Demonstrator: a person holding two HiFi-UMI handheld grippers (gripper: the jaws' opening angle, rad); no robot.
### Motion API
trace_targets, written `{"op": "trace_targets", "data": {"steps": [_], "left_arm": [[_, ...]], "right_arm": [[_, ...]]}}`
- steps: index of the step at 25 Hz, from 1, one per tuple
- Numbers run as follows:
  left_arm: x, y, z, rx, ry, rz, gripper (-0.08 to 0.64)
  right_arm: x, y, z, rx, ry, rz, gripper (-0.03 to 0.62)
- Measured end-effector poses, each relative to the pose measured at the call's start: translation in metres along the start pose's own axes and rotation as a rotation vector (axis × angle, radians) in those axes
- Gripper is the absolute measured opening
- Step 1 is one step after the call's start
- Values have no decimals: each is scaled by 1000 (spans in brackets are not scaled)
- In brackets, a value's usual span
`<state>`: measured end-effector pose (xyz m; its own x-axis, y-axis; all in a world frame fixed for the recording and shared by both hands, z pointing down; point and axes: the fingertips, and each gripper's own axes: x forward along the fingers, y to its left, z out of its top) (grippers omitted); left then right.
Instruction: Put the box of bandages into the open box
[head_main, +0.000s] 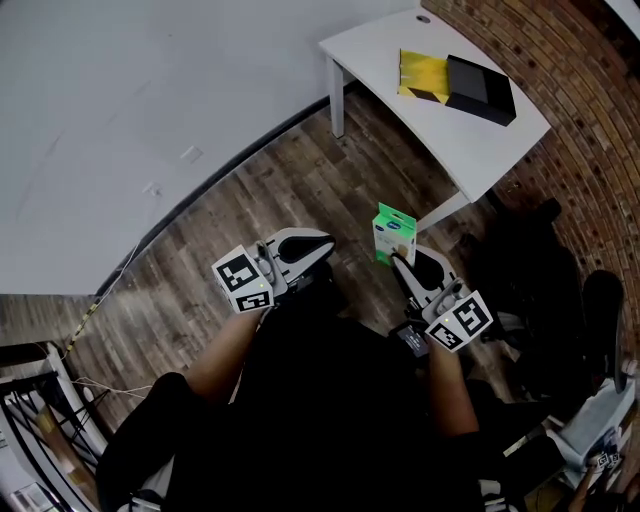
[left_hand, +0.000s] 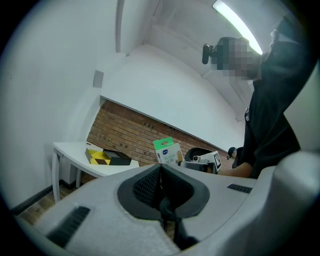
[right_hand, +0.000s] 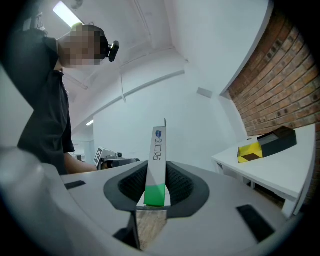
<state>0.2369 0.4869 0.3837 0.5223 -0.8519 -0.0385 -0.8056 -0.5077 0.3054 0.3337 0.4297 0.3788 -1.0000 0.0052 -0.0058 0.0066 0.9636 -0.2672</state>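
A green and white box of bandages stands upright in my right gripper, whose jaws are shut on its narrow sides; in the right gripper view the box of bandages rises between the pads. The open box, black with a yellow lining, lies on the white table at the far right, well ahead of both grippers. My left gripper is held over the wooden floor to the left of the bandages, its jaws shut with nothing between them. In the left gripper view the bandages and the open box show beyond the jaws.
A brick wall runs behind the table at the right. A white wall meets the wood floor at the left. Shelving with cables stands at the lower left. Dark bags and a chair sit at the right.
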Motion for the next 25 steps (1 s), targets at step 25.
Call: {"op": "trace_targets", "data": {"steps": [25], "left_arm": [[36, 217, 71, -61, -83, -76, 15]], "right_arm": [[163, -143, 64, -53, 5, -108, 94]]}}
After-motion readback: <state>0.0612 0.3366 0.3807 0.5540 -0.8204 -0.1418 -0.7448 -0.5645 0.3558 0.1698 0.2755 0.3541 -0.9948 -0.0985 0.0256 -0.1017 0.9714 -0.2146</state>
